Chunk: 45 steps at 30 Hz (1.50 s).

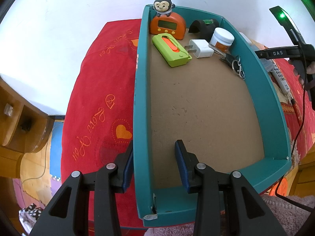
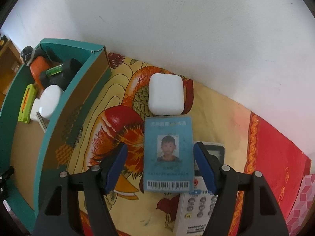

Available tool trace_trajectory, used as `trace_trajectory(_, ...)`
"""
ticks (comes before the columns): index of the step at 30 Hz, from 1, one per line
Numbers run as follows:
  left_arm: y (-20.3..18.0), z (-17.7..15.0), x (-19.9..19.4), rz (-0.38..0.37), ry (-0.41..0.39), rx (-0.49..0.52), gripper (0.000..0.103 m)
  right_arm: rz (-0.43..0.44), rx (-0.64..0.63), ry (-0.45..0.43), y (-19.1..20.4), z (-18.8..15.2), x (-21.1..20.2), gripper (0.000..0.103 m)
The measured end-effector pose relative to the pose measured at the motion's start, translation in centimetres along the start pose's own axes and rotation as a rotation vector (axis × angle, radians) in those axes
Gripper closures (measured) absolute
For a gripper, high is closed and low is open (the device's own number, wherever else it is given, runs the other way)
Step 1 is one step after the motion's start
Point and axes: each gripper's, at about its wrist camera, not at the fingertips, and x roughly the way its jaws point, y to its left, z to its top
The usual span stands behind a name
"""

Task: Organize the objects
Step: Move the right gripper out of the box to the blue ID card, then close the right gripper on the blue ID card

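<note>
Black tongs [image 1: 155, 167] with blue pads [image 2: 204, 167] and silver screws [image 1: 201, 165].

Home bedroom: red bedspread [image 1: 94, 98], wardrobe [image 1: 17, 118]

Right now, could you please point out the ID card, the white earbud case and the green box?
ID card [image 2: 168, 155]: right wrist view, on its photo.
White earbud case [image 2: 166, 96]: right wrist view, lid centre.
Green box [image 1: 144, 106]: left wrist view, left wall.

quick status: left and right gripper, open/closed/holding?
Left gripper: open, its fingers astride the teal box's side wall, not clamped.
Right gripper: open, holding nothing; the blue ID card lies between its fingers.
</note>
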Motion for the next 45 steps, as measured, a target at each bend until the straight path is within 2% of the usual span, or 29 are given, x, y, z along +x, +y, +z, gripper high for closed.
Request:
trace_trajectory(4, 0.1, 0.1, 0.0, 0.0, 0.001, 0.001, 0.064, 0.032, -0.028, 0.006, 0.2, 0.4, 0.1, 0.033)
trace_trajectory(8, 0.0, 0.0, 0.0, -0.001, 0.001, 0.002, 0.064, 0.085, -0.056, 0.053, 0.8, 0.3, 0.9, 0.034)
trace_trajectory(10, 0.1, 0.0, -0.1, 0.0, 0.0, 0.002, 0.064, 0.108, -0.038, 0.041, 0.8, 0.2, 0.7, 0.033)
trace_trajectory(17, 0.0, -0.1, -0.1, -0.001, -0.001, 0.004, 0.064, 0.097, -0.029, 0.062, 0.8, 0.2, 0.4, 0.033)
trace_trajectory(22, 0.0, -0.5, -0.5, -0.003, -0.003, 0.007, 0.064, 0.114, 0.112, 0.075, -1.5, 0.0, 0.6, 0.032)
trace_trajectory(27, 0.1, -0.4, -0.5, -0.002, -0.002, 0.008, 0.064, 0.101, 0.128, 0.078, -1.4, 0.0, 0.1, 0.032)
trace_trajectory(33, 0.1, -0.6, -0.6, -0.003, -0.001, 0.009, 0.064, 0.099, 0.12, 0.038, -0.4, -0.1, -0.7, 0.032)
trace_trajectory(36, 0.1, -0.5, -0.5, -0.003, -0.001, 0.008, 0.064, 0.106, 0.109, 0.029, -0.2, -0.1, -1.0, 0.039)
trace_trajectory(37, 0.1, -0.5, -0.5, -0.003, -0.001, 0.008, 0.064, 0.11, 0.102, 0.023, -0.1, -0.1, -1.3, 0.047)
trace_trajectory(45, 0.1, -0.5, -0.5, -0.003, -0.001, 0.01, 0.064, 0.124, 0.14, 0.019, 0.0, -0.1, -2.4, 0.048)
